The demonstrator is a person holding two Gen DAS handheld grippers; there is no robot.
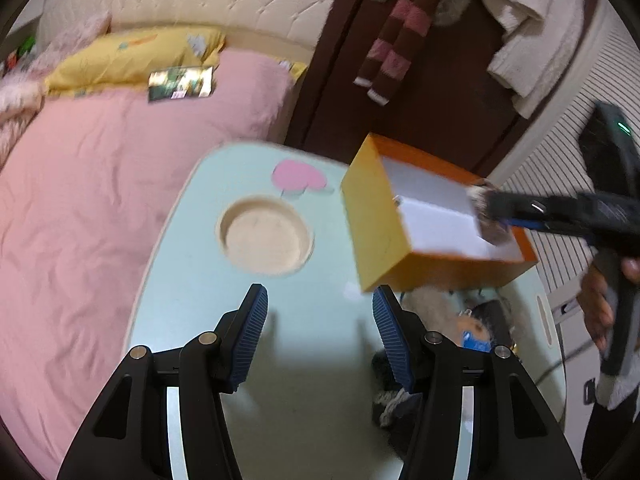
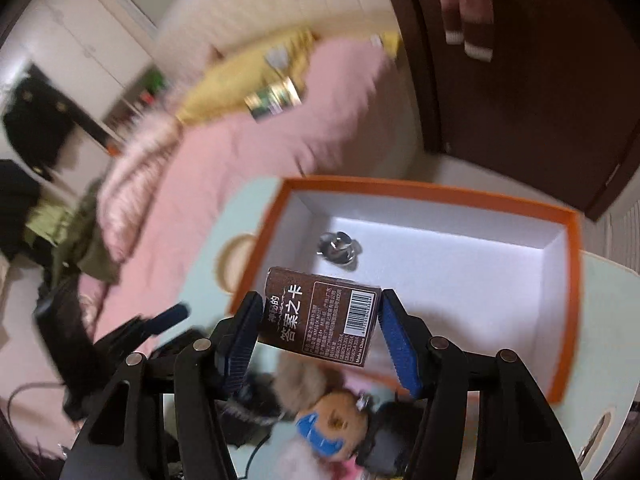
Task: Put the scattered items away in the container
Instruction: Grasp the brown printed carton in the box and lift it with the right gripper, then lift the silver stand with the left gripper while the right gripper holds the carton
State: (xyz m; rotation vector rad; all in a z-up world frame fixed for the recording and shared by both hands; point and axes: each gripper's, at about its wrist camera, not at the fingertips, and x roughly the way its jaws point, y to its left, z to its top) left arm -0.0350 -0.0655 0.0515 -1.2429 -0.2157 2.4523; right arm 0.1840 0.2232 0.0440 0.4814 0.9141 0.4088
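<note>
Empty, wide-open left gripper [image 1: 318, 334] hovers over the table [image 1: 192, 240]. Rightward, the right gripper [image 2: 320, 334] pinches a brown card box [image 2: 318, 316] by its ends above the orange container [image 2: 574, 280] near rim. Released early, the card box could clip that rim and drop outside among the plush toys [image 2: 332, 424].

The brown card box [image 2: 320, 316] carries large white Chinese characters, 答案之卡, with smaller ones, 神秘的, beside them. Its side panel bears a white barcode, lines of fine print too small to read, and "Made in China" along one edge.
</note>
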